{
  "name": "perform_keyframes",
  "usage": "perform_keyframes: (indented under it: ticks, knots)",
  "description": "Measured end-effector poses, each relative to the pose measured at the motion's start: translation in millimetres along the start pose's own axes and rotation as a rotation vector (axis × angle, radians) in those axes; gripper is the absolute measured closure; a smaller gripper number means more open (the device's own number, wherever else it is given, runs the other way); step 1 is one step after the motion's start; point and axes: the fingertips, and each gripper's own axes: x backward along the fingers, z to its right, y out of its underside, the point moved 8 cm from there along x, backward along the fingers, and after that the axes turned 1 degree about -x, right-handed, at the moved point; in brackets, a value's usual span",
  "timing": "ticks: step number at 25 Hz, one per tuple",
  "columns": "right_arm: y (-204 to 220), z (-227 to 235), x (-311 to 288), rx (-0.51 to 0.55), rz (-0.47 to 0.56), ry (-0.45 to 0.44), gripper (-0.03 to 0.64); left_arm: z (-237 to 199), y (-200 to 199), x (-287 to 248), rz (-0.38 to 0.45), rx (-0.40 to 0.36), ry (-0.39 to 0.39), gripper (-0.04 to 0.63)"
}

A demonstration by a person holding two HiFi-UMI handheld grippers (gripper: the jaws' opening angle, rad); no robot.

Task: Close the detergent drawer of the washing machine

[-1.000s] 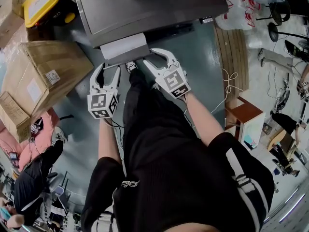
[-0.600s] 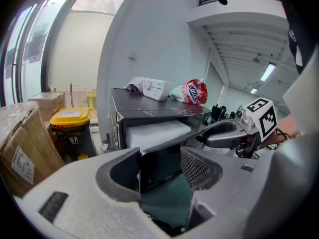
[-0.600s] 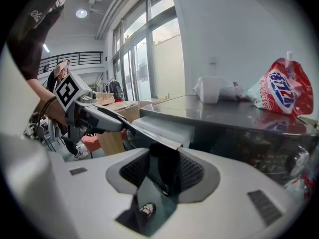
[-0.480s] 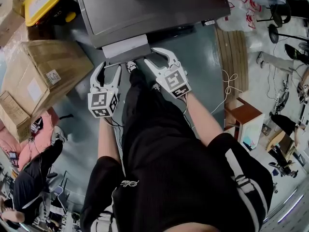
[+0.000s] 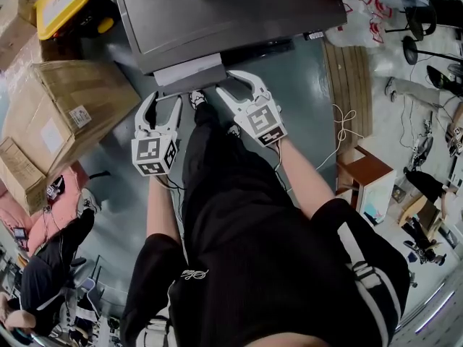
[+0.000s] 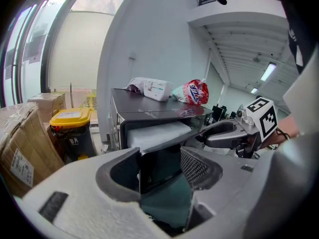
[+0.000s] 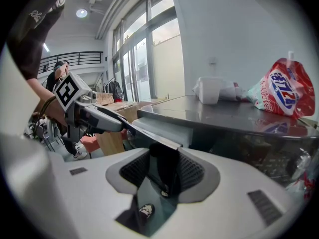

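The washing machine (image 5: pixel 231 13) is dark grey, seen from above in the head view. Its detergent drawer (image 5: pixel 187 69) sticks out of the front, white inside with a dark front panel (image 5: pixel 194 86). My left gripper (image 5: pixel 162 105) is open just below the panel's left corner. My right gripper (image 5: pixel 225 84) is open at the panel's right end. In the left gripper view the drawer (image 6: pixel 157 132) lies straight ahead beyond the open left gripper (image 6: pixel 159 169), and the right gripper (image 6: pixel 224 133) reaches in from the right. In the right gripper view the panel's edge (image 7: pixel 149 136) runs into the gap of the right gripper (image 7: pixel 164 171).
A big cardboard box (image 5: pixel 69 110) and a yellow-lidded bin (image 5: pixel 65 2) stand left of the machine. A white packet (image 6: pixel 149 87) and a red-printed bag (image 6: pixel 193 91) lie on its top. A small wooden table (image 5: pixel 365 172) is at the right. My own black-trousered legs fill the middle.
The white part of the drawer that shows has shrunk a little, so the drawer has slid slightly into the machine. Both grippers have barely shifted.
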Motion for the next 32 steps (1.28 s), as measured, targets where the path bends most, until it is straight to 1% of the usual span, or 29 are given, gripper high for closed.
perform_keyframes:
  ticks: [32]
  knots:
    - [-11.9, 13.2, -19.1, -0.013, 0.005, 0.019, 0.445, -16.4, -14.4, -15.3, -0.002, 0.0, -0.014, 0.334]
